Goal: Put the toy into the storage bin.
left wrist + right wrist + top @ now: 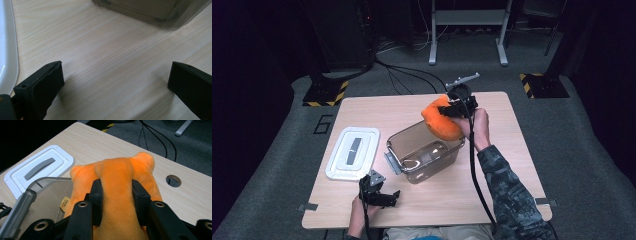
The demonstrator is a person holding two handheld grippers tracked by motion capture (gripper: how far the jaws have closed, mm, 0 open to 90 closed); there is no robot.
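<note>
1. Starting at the far left of the high view: a white lid (352,153) with a grey handle strip lies flat on the wooden worktop (377,107), around 9 o'clock from the middle. It also shows up at the left edge of the left tool's view (7,50) and at about 10 o'clock in the right tool's view (41,168).

2. Just below the lid, near 7 o'clock at the front edge of the worktop, sits the left tool (384,197). Its own view (115,80) has the jaws standing wide apart with bare wood between them, so it's gripping nothing.

3. Dead centre is the clear plastic tub (424,152), open on top, just right of the lid but not touching it. The left tool's view catches its base at about 1 o'clock (150,11).

4. Next over, an orange plush toy (441,118) hangs above the tub's far right corner, roughly 1 o'clock from the tub's middle. Can't tell if it touches the rim.

5. The right tool (455,111) has that plush clamped; in its own view (117,202) both black jaws squeeze into the soft orange fabric (117,177), pinching it narrow.

6. Past the plush in that view there's a round cable hole (173,180) in the worktop at about 3 o'clock.
</note>
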